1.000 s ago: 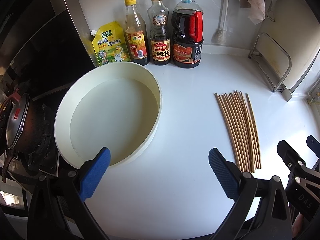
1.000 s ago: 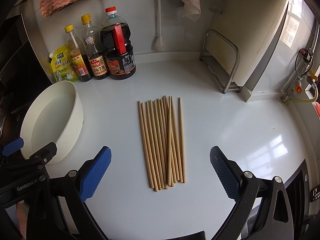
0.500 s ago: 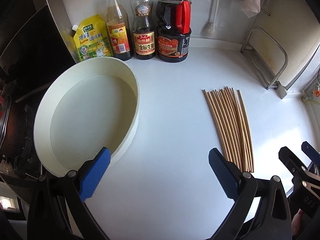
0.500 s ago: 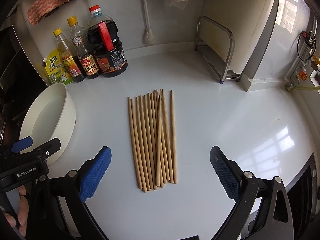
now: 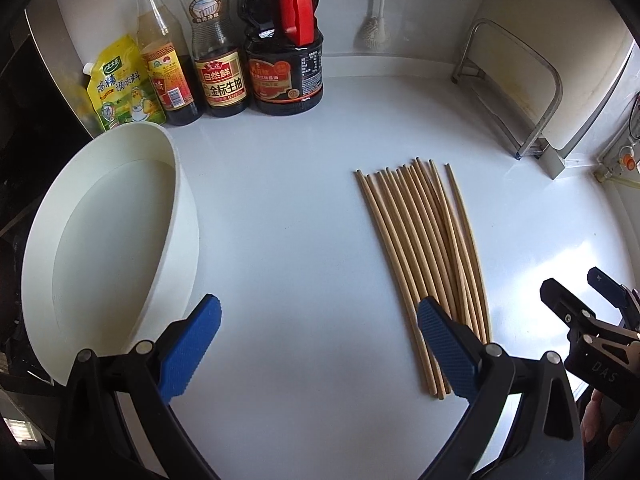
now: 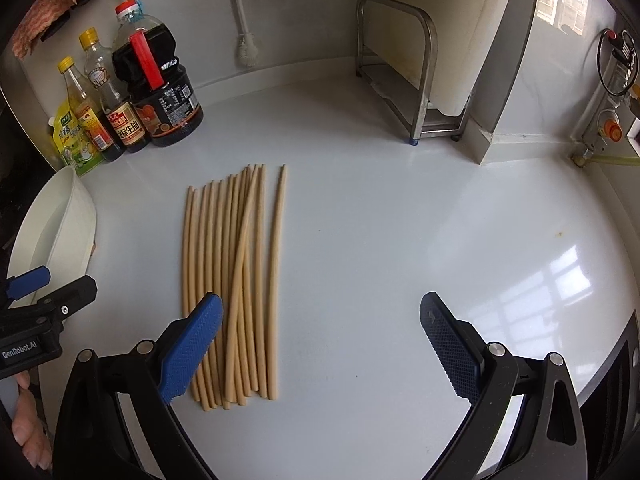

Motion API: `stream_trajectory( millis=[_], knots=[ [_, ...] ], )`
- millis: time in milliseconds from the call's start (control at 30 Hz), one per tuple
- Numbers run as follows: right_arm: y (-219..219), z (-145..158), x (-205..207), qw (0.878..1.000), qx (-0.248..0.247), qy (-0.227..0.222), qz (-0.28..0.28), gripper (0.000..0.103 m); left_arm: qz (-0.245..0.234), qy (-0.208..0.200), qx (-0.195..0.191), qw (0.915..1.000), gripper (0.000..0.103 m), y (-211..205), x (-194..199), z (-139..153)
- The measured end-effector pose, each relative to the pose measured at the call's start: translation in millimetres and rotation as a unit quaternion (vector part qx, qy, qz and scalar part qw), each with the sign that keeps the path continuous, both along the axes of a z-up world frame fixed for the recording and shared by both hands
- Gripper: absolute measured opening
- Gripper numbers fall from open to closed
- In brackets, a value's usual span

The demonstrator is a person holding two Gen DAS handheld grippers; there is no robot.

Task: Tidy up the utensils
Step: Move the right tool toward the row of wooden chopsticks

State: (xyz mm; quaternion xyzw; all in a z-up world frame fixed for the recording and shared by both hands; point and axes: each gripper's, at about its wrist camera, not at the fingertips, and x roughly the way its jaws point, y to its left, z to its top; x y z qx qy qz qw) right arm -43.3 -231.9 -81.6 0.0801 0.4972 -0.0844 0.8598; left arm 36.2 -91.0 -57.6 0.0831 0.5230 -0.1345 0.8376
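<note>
Wooden chopsticks [image 5: 424,256] are seen from the left wrist view as a loose bundle lying flat on the white worktop [image 5: 288,240], ahead and to the right of the left tool [image 5: 318,344]. That tool is held wide apart with nothing between its blue pads; the near ends of the bundle are partly hidden behind its right pad. A white round basin [image 5: 176,216] is found at the left pad, and three sauce bottles [image 5: 248,52] with a yellow pouch [image 5: 120,84] are lined up far ahead by the wall. The right tool [image 5: 592,312] is glimpsed at the far right edge

From the right wrist view, the chopsticks [image 6: 236,272] are placed ahead and left of centre, one stick crossing the others diagonally; their near ends are overlapped by the left pad of the right tool [image 6: 320,344], which is spread wide and grips nothing. The basin [image 6: 80,216] is seen far left, just past the left tool [image 6: 44,292], and a metal rack [image 6: 424,60] is stood ahead to the right
</note>
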Motion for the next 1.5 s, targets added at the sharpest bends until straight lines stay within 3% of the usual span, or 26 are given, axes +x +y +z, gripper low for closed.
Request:
stream_trajectory(
  millis=[267,500,667,1167,1500],
  knots=[
    [-23,-31,11,1.0,-0.007,0.0,-0.003,0.095,0.017,-0.016,-0.017,0.9996,0.097,-17,2,-18],
    [-12,-52,27,0.999,-0.012,0.008,0.032,0.095,0.041,-0.004,0.005,0.9991,0.097,-23,7,-45],
    [-3,-65,35,0.998,-0.029,0.014,0.049,0.095,0.065,0.001,0.001,0.9979,0.097,-17,9,-62],
    [7,-74,36,0.995,-0.086,0.019,0.052,0.094,0.065,0.015,-0.021,0.9976,0.097,-19,6,-71],
    [1,-74,28,0.994,-0.096,0.006,0.042,0.094,0.061,0.019,0.0,0.998,0.097,-30,1,-81]
  ],
)
